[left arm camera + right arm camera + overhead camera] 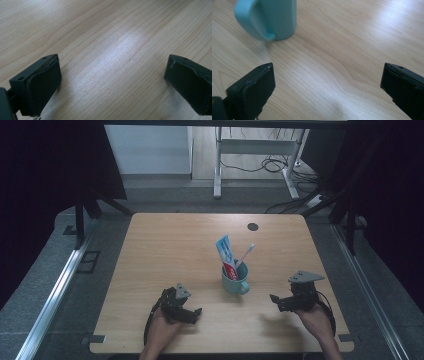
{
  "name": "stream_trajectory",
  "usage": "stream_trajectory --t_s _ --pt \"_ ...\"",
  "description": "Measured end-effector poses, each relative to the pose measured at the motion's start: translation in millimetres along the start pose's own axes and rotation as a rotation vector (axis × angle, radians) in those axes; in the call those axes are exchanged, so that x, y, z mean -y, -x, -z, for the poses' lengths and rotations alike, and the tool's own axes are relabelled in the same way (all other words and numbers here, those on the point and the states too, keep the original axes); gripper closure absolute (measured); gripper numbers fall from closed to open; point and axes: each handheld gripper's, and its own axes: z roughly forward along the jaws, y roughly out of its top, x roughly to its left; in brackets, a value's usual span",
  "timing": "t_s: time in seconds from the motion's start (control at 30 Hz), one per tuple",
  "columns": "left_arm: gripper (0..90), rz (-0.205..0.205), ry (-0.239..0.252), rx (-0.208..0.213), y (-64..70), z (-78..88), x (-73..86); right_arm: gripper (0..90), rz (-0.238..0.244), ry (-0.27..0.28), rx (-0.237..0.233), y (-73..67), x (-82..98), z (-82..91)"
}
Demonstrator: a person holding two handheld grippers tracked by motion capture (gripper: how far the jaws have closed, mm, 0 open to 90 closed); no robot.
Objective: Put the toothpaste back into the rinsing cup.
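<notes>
Centrally on the tabletop [165,245] I note a teal mug [234,281], upright, holding a toothpaste tube [226,254] and a toothbrush [246,254]. My right gripper [280,302] sits near its right side, jaws spread, nothing between them. My left gripper [192,314] rests near its left front, jaws likewise spread over bare wood.

Table [165,245]: pale wood-grain top, smooth, with a soft sheen under the light. Mug [235,281]: teal, smooth, semi-matt, ceramic or plastic, cannot tell which. Toothpaste tube [226,252]: glossy printed plastic. Left gripper [110,82] and right gripper [327,87]: jaw pads matt black, rubbery, edges slightly rough.
</notes>
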Motion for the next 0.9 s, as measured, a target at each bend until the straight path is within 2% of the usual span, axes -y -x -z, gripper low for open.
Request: stream_trajectory --t_s 0.43,0.57,0.73,0.83,0.9 --pt "1.0 0.005 0.001 -0.003 0.6 0.2 0.2 0.0 -0.022 -0.032 0.003 -5.6 33.2 -20.1" --pt "1.0 0.003 -0.001 -0.004 0.5 0.3 0.2 0.0 -0.005 -0.056 0.013 -7.1 38.7 -24.9" --pt "1.0 0.003 -0.001 -0.003 0.5 0.3 0.2 0.0 -0.008 -0.076 0.004 -8.0 48.4 -31.5" --pt "1.0 0.003 -0.001 -0.003 0.6 0.2 0.2 0.0 -0.067 -0.042 -0.034 -5.4 55.4 -33.6" --pt "1.0 0.003 -0.001 -0.003 0.5 0.2 0.2 0.0 -0.065 -0.043 -0.033 -5.2 56.1 -33.1"
